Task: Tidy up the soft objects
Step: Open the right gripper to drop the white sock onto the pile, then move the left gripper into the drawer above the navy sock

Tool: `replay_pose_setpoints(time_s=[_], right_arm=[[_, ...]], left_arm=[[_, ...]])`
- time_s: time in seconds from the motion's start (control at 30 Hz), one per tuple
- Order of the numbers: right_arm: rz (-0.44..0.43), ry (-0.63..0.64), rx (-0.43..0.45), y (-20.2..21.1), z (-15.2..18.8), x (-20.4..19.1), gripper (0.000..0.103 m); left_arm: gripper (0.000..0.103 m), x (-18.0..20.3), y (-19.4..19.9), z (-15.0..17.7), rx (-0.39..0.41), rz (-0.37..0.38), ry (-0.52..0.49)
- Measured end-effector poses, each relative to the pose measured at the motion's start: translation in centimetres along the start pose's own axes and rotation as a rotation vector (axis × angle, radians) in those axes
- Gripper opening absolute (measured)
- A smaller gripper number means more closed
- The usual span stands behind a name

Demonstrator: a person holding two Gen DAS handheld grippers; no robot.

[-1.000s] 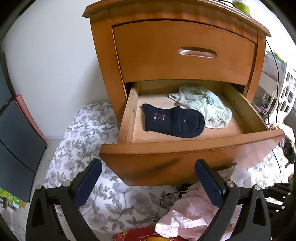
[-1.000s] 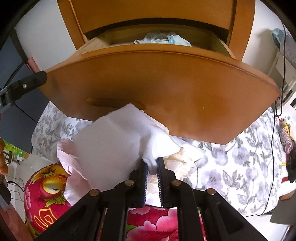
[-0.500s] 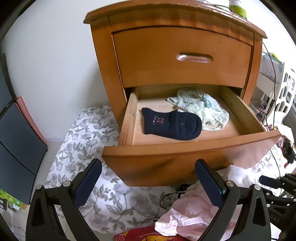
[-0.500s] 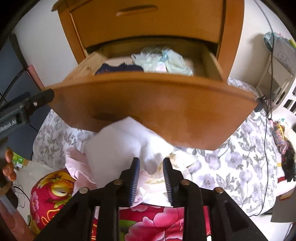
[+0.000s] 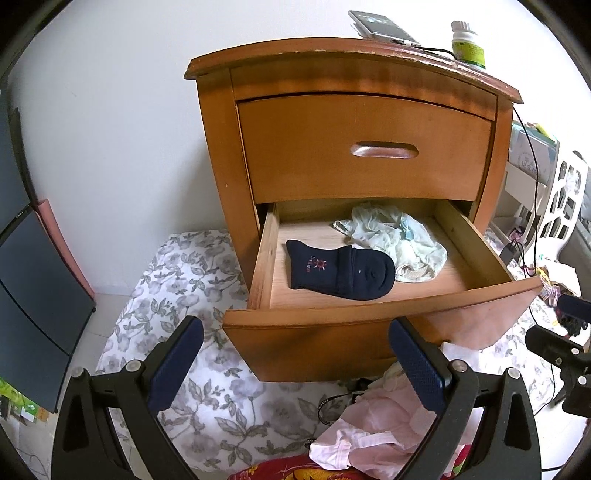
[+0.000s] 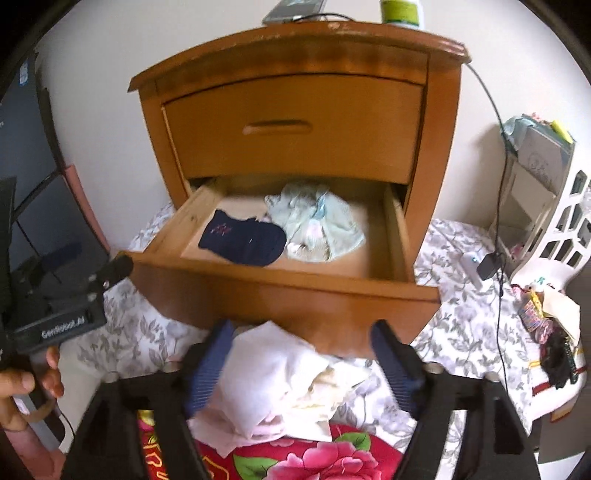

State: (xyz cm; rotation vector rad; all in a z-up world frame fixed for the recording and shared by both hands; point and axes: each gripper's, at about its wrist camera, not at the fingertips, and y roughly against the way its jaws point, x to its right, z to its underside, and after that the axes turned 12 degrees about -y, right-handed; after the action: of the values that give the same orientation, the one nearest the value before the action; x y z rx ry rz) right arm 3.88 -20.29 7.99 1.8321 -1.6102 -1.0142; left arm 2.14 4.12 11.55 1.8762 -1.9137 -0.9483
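The nightstand's lower drawer is pulled out. Inside lie a navy sock and a crumpled pale green garment. My right gripper hovers in front of the drawer with its jaws opening wide. A white cloth lies loose below and between them on a pile of pink and cream clothes; the pads do not press it. My left gripper stands open before the drawer front, with nothing between its fingers.
A phone and a green-labelled bottle stand on the nightstand top, with a cable running down its right side. A red floral cushion sits under the clothes, on a grey floral sheet. White shelving is at the right.
My right gripper has opened and let go of the white cloth, then risen until it looks down into the drawer. The left gripper rose a little and stayed open.
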Motion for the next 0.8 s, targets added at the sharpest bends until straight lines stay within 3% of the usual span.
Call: replay_pose_setpoints(time_s=[0.23,0.53,0.8], right_arm=[[0.011,-0.032,-0.015,-1.1,0.2,1.1,0.103],[0.005,-0.062,0.023,-1.4,0.5,2.2,0.103],[-0.009,-0.075,0.051,-1.4,0.6,2.7,0.103]], left_arm=[[0.100,0.2,-0.1,0.2,-0.010,-0.002,-0.001],[0.100,-0.2,-0.5,-0.3,-0.001,0.022,0.044],[0.100,-1.8,-1.6,-3.3,0.022,0.074,0.089]])
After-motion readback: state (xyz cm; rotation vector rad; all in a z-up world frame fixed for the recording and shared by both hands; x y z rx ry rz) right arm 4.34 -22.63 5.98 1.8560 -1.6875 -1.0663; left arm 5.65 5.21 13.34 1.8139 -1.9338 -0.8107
